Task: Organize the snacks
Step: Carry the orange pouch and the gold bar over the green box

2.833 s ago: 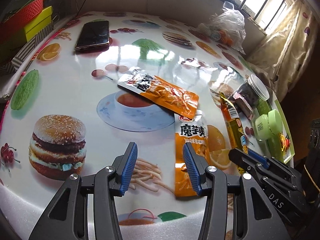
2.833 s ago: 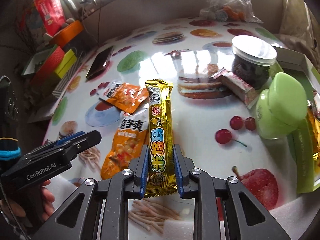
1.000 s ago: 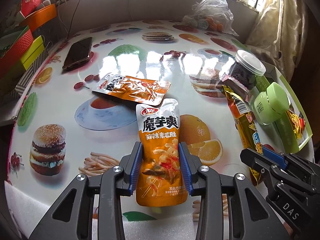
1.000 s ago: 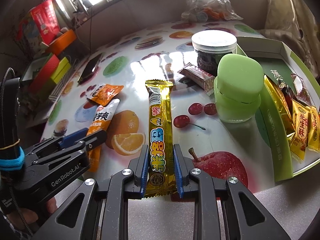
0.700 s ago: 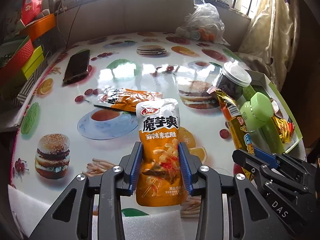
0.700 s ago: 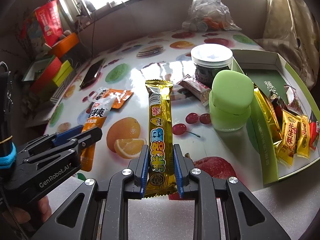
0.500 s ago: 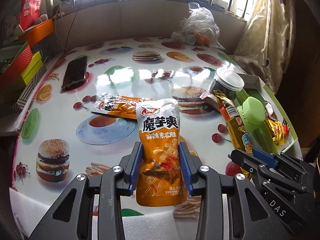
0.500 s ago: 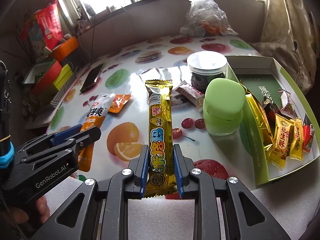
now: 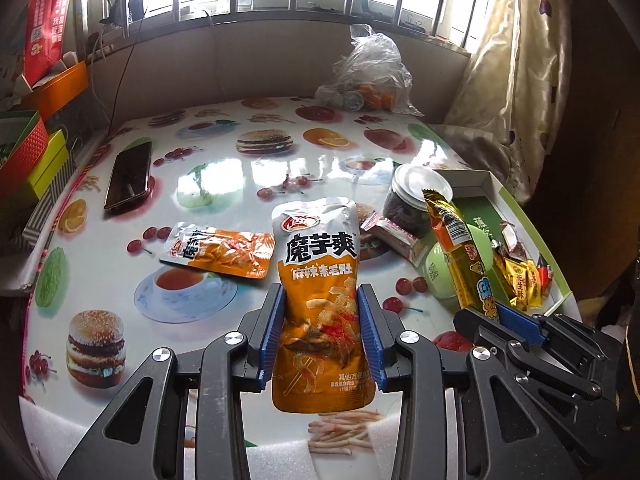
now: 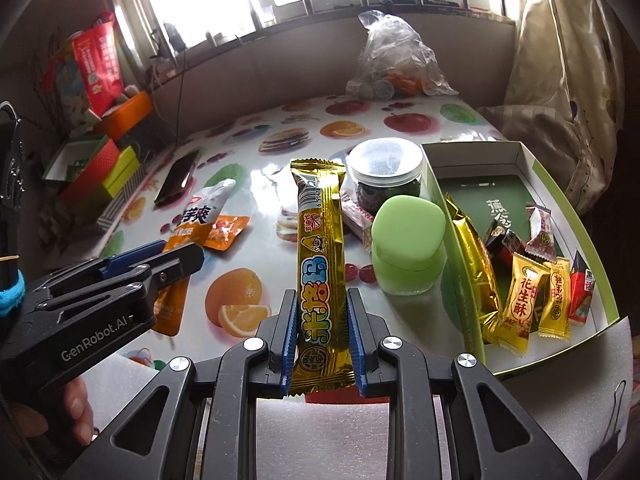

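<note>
My left tool (image 9: pixel 322 334) is clamped on the orange konjac snack pouch (image 9: pixel 320 292), gripping its lower half so the pouch stands upright between the blue pads, clear of the table (image 9: pixel 248 168). My right tool (image 10: pixel 322 336) is clamped on the gold snack bar (image 10: pixel 322 256) near its bottom end; the bar's long axis runs straight out along the fingers, pointing away from me.

What matters for the coming move is where the green-rimmed box (image 10: pixel 576 216) lies. In the right wrist view it sits to the right of the gold bar, just past the green lidded jar (image 10: pixel 408 248), and it already holds another gold bar and several small wrapped candies (image 10: pixel 524 300) along its near side. The right tool is the nearer one, so I judge the bar goes in first, swung right over the jar, and turned little, since the box's long side runs roughly the same way as the bar. The pouch in my left tool lies further off, with the right tool and the jar between it and the box.

A second orange pouch (image 9: pixel 224 250) lies flat on the table to the left, beside the printed teacup, not yet gathered. A dark-filled jar with a white lid (image 10: pixel 386 176) stands behind the green one.
</note>
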Action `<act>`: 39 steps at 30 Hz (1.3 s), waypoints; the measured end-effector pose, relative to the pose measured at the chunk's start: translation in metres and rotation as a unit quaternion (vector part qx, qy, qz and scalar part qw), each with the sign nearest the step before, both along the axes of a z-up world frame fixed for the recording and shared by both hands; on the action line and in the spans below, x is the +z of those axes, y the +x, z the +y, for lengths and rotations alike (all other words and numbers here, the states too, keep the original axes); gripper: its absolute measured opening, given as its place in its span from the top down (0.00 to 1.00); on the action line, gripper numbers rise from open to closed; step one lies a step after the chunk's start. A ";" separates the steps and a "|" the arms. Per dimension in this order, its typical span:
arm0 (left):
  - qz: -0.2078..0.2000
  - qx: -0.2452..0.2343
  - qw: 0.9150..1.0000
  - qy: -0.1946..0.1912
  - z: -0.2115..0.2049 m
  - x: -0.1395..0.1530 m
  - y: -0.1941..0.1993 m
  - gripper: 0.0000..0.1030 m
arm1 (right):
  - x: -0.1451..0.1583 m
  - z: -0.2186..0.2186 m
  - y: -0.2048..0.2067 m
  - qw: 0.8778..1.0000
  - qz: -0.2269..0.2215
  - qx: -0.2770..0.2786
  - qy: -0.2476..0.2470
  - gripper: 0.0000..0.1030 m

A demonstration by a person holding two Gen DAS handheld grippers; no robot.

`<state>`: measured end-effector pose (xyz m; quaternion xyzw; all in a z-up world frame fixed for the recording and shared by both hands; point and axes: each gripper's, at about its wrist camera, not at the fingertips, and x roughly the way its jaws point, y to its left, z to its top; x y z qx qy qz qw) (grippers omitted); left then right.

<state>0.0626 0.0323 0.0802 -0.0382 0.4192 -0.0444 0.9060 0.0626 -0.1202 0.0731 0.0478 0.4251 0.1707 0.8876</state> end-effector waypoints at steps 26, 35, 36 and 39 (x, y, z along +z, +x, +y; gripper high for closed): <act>-0.024 -0.092 0.994 -0.045 -0.078 0.031 0.029 0.63 | 0.023 -0.088 0.005 0.994 -0.027 -0.104 -0.014 0.79; -0.008 -0.117 0.991 -0.058 -0.108 0.029 0.045 0.62 | 0.013 -0.117 0.008 0.990 -0.012 -0.137 -0.019 0.79; -0.010 -0.119 0.991 -0.056 -0.111 0.029 0.046 0.62 | 0.011 -0.121 0.008 0.990 -0.011 -0.142 -0.021 0.79; -0.003 -0.129 0.990 -0.061 -0.121 0.027 0.052 0.62 | 0.006 -0.131 0.009 0.988 -0.004 -0.154 -0.026 0.79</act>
